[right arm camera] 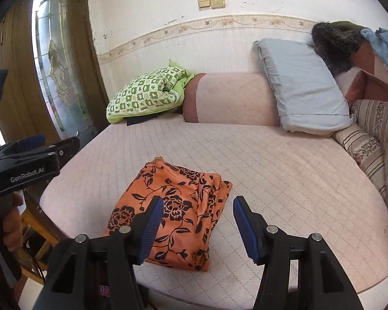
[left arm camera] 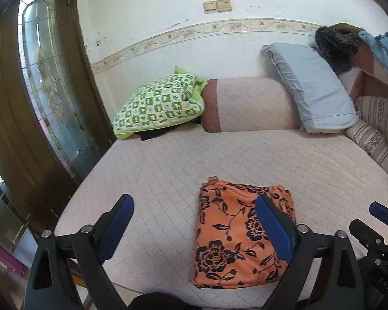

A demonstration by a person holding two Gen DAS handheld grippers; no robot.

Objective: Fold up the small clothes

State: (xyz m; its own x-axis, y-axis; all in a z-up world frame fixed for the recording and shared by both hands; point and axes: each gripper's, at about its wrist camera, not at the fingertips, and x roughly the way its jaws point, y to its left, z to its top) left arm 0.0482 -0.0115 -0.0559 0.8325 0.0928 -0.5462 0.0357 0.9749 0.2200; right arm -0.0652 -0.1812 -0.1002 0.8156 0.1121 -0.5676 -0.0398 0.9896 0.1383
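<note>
Left wrist: left hand-held gripper point(left arm camera: 194, 208) released, jaws wide, nothing between pads; folded orange floral garment point(left arm camera: 241, 235) flat on bed point(left arm camera: 168, 160) near front edge. Right wrist: right hand-held gripper point(right arm camera: 198, 206) released, jaws apart above bed, empty; garment lower left, behind left finger point(right arm camera: 152, 222).

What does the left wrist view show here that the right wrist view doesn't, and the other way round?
Left wrist only: the left gripper from behind, jaws wide open, nothing between them; pink items by the floor.
Right wrist only: the right gripper from behind, open and empty; a hand on the left gripper's handle.
Both: the folded orange floral garment lying free on the quilted bed, the green checked quilt, the grey pillow.
</note>
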